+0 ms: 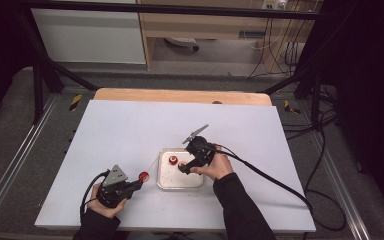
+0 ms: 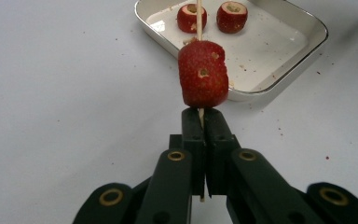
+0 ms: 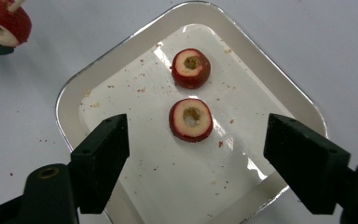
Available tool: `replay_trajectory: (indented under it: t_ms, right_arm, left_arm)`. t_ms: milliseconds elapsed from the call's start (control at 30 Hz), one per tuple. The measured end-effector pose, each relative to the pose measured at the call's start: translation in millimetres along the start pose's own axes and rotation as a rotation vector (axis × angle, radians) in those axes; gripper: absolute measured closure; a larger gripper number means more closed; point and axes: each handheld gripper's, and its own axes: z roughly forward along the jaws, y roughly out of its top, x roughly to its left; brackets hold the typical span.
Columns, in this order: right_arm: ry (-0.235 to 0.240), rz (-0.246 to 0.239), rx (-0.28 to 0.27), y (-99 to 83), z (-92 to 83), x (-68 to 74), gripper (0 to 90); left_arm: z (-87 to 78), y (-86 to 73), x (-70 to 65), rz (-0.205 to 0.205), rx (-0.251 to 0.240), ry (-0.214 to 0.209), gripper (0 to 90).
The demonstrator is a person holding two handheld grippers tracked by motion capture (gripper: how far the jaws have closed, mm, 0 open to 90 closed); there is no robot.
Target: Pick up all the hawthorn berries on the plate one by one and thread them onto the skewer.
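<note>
Your left gripper (image 2: 201,122): jaws clamped together on thin wooden skewer (image 2: 198,18), red cored fruit piece (image 2: 203,73) threaded just beyond the tips. Your right gripper (image 3: 193,158): jaws apart, nothing between pads, over shallow white rectangular tray (image 3: 279,88). Right gripper view shows hollow cores of two red fruit rings (image 3: 190,119) in tray; high view (image 1: 173,160) hides one.

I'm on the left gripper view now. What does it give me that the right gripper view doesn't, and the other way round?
Left gripper view alone: the left gripper shut on the thin skewer, one cored fruit threaded just past its jaws. Right gripper view alone: the right gripper open above the tray, nothing between its jaws, aimed at the nearer piece. Both: the white tray, two hollowed red pieces and scattered crumbs.
</note>
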Motion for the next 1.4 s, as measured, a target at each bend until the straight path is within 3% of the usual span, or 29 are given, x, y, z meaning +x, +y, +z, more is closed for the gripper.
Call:
replay_trajectory:
  t_ms: [200,400,900,1400]
  right_arm:
    - [0.012,-0.05,0.089,12.5,11.1,-1.1,32.5]
    - [0.028,-0.048,0.143,18.8,21.1,-4.6,41.3]
    - [0.069,-0.029,0.178,23.1,32.1,-9.4,56.2]
    - [0.077,-0.016,0.219,25.4,33.6,-9.2,61.2]
  left_arm:
    - [1.5,-0.4,0.5,-0.001,0.005,-0.002,88.1]
    - [2.8,-0.8,-0.2,0.004,0.01,-0.004,88.2]
    - [4.0,-1.1,-0.5,0.004,0.014,-0.005,88.1]
    - [4.2,-1.1,-0.6,0.006,0.017,-0.004,88.2]
